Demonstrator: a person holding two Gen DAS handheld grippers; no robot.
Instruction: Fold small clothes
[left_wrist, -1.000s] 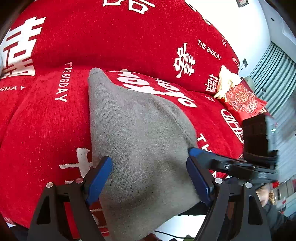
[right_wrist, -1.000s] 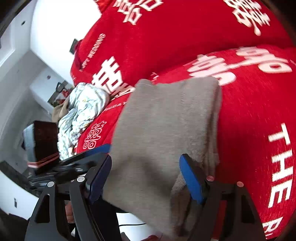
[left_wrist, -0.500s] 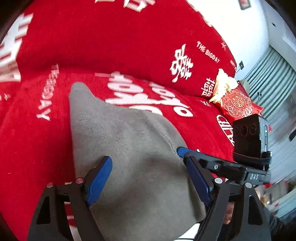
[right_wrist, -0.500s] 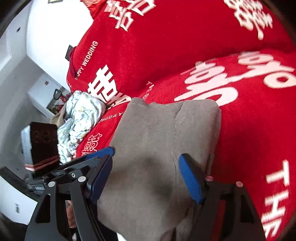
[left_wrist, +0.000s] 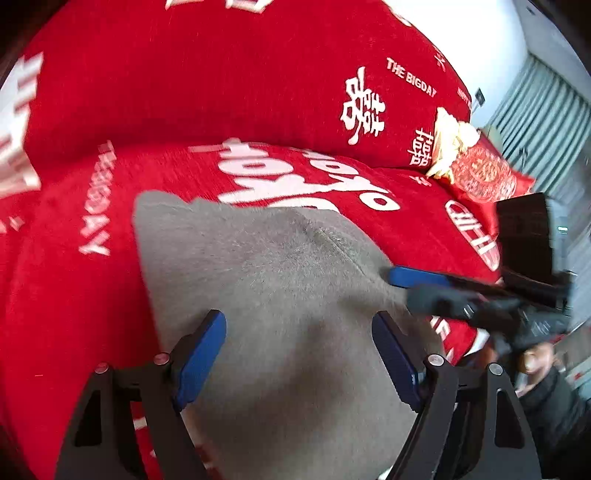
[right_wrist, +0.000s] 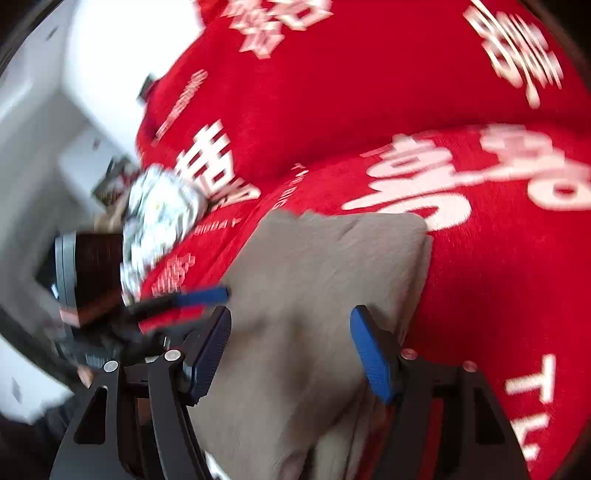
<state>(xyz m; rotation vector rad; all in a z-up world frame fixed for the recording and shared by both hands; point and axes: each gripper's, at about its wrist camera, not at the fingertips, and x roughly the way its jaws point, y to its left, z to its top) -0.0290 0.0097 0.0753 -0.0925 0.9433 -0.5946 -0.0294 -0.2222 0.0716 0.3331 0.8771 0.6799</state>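
On a red sofa cover (left_wrist: 258, 92) printed with white characters and lettering: a folded grey garment (left_wrist: 280, 302), lying flat on the seat and hanging over the front edge toward both cameras. No box, basket or other container anywhere in either view. Farther along the seat, on one side a crumpled pale patterned cloth (right_wrist: 162, 210), on the other a red embroidered cushion (left_wrist: 484, 173) with something cream-coloured bunched on top.

Left gripper (left_wrist: 299, 358) poised over the near part of the garment, jaws wide apart, blue pads clear of the cloth on either side, nothing pinched. Right gripper (right_wrist: 291, 350) also over the garment, jaws apart though just narrowed a little, grey cloth lying between the pads; whether the right-hand pad brushes the folded edge, hard to tell through the motion blur, probably not gripping.

In each view, the other gripper reaching in from the side, one blue fingertip at the edge of the garment. Behind the right gripper, in the left wrist view, part of a hand and dark sleeve (left_wrist: 554, 398).
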